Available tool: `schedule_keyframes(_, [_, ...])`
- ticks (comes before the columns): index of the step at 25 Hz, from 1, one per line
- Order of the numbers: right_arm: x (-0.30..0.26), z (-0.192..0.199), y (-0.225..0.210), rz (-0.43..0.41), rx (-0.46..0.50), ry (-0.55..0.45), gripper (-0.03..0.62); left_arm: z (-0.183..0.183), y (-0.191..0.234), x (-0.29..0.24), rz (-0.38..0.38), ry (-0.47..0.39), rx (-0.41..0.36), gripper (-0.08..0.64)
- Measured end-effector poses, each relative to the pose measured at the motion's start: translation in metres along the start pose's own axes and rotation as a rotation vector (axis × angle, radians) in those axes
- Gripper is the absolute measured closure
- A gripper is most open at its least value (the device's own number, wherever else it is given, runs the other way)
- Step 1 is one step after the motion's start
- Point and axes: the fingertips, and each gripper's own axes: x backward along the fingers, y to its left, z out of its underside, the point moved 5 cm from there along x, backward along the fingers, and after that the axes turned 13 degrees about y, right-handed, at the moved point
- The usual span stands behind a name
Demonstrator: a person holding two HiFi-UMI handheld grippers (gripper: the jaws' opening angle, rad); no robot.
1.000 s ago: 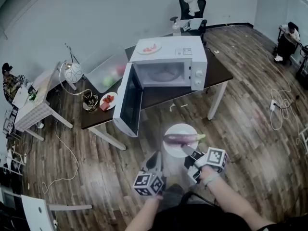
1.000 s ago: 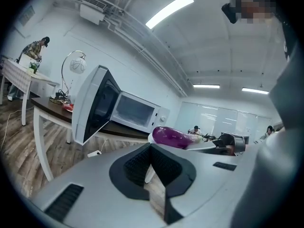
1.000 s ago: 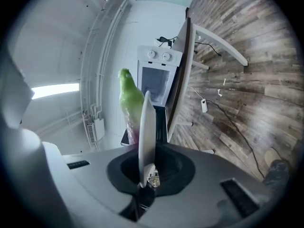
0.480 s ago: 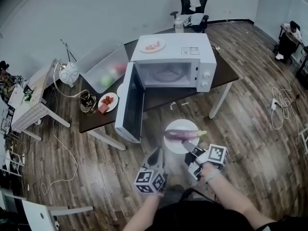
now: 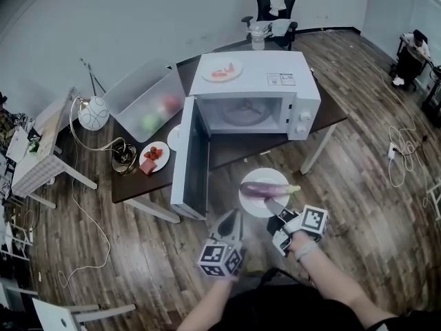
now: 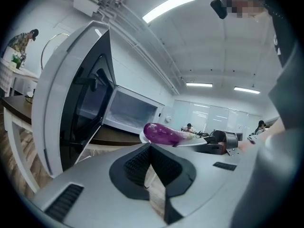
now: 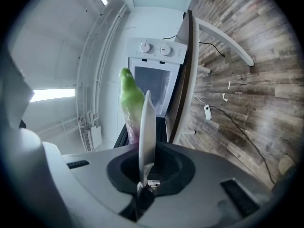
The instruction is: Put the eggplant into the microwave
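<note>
A purple eggplant (image 5: 265, 189) with a green stem lies on a white plate (image 5: 256, 206). My right gripper (image 5: 273, 210) is shut on the plate's near rim and holds it level above the floor, just in front of the table. In the right gripper view the plate (image 7: 146, 127) runs edge-on out of the jaws, with the eggplant (image 7: 131, 103) beside it. The white microwave (image 5: 275, 81) stands ahead with its door (image 5: 196, 161) swung wide to the left and its cavity bare. My left gripper (image 5: 233, 219) is shut on nothing, left of the plate; from it the eggplant (image 6: 164, 133) shows ahead.
A small plate of food (image 5: 222, 69) sits on top of the microwave. On the dark table (image 5: 227, 143) are a clear bin (image 5: 145, 98), a plate of red fruit (image 5: 154, 155) and a lamp (image 5: 93, 112). An office chair (image 5: 274, 9) stands behind; cables (image 5: 400, 157) lie on the floor.
Both grippers and the plate with the eggplant have moved forward toward the open microwave, which now looks nearer and larger. The grip on the plate is unchanged.
</note>
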Motion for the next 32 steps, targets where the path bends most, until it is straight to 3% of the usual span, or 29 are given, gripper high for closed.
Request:
schedule_keyframes(13, [-0.022, -0.037, -0.002, -0.003, -0.016, -0.045, 0.58, -0.01, 0.007, -0.026, 0.022, 0.011, -0.001, 0.56])
schedule_keyframes(32, [-0.074, -0.103, -0.009, 0.007, -0.027, -0.017, 0.58, -0.044, 0.03, -0.084, 0.016, 0.004, -0.001, 0.56])
